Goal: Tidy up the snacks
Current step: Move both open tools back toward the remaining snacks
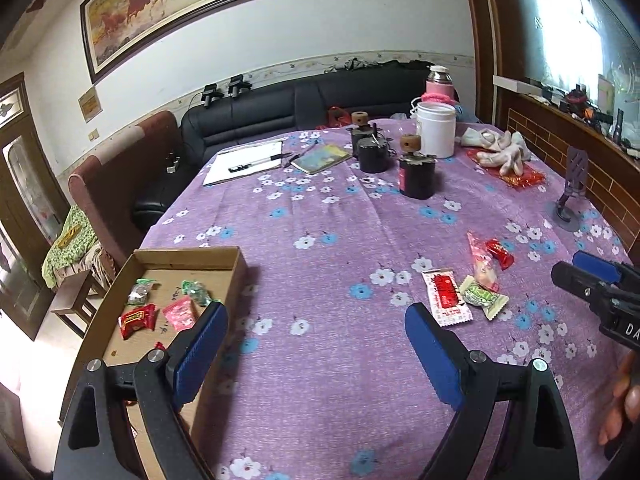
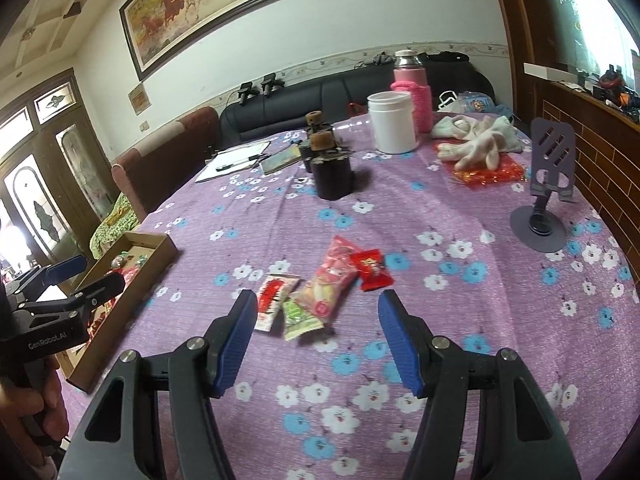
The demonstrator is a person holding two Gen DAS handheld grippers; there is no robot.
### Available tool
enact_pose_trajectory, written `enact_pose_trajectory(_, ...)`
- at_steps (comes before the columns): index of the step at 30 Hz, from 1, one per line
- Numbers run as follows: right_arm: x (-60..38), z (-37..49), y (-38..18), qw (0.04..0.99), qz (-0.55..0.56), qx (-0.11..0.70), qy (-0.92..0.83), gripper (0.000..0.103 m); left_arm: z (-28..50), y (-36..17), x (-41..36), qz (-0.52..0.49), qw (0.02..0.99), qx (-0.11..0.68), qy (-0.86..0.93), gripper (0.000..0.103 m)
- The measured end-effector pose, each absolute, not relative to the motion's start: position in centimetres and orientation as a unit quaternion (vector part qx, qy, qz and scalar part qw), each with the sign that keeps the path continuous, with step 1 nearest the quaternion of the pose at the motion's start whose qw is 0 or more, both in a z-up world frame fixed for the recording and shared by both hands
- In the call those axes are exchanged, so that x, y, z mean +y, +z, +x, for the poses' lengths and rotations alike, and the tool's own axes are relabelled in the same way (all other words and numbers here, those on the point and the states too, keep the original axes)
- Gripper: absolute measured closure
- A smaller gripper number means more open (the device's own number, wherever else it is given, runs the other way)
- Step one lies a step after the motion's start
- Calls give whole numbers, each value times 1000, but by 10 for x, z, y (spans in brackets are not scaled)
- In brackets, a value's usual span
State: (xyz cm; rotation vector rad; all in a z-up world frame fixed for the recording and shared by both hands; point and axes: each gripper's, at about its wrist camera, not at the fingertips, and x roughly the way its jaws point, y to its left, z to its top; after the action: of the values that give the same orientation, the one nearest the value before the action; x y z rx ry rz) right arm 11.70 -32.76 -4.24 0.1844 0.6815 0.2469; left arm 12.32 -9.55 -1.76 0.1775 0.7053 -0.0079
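A shallow cardboard box (image 1: 236, 268) sits at the table's left edge and holds several wrapped snacks, among them a red one (image 1: 138, 320) and a pink one (image 1: 182, 313). My left gripper (image 1: 316, 320) is open and empty, its left finger over the box's near corner. Loose snacks lie on the cloth: a white-red packet (image 2: 274, 296), a green candy (image 2: 300, 316), a long pink packet (image 2: 330, 280) and a small red one (image 2: 372, 269). My right gripper (image 2: 318, 308) is open and empty, just in front of them. The box (image 2: 160, 258) also shows in the right wrist view.
Farther back on the purple flowered tablecloth (image 1: 320, 264) stand dark tins (image 1: 416, 174), a white jar (image 2: 394, 122), a pink flask (image 2: 412, 88), gloves (image 2: 478, 140), a notepad with pen (image 1: 248, 162) and a purple phone stand (image 2: 550, 184). A sofa (image 1: 280, 108) lies beyond.
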Motion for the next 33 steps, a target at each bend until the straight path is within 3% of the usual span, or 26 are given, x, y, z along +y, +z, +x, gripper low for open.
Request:
enact_pose_trajectory(7, -343, 122, -49, 930, 90, 340, 109, 40, 129, -26, -115, 94, 930, 355, -15, 10)
enact_pose_trajectory(11, -349, 128, -55, 928, 83, 349, 101, 30, 136, -37, -126, 87, 924, 371, -30, 10)
enact_pose_trajectory(27, -328, 199, -76, 918, -15, 385, 90, 30, 177, -80, -149, 18, 893, 441, -87, 11)
enact_pose_trajectory(29, -325, 205, -83, 915, -33, 393, 89, 34, 178, -81, -149, 14, 892, 442, -94, 11)
enact_pose_trajectory(31, -324, 210, -91, 910, -44, 403, 89, 52, 180, -82, -148, 8, 891, 442, -106, 11)
enact_pose_trajectory(33, -324, 215, -99, 904, -48, 415, 93, 55, 182, -83, -148, 5, 889, 442, -116, 11)
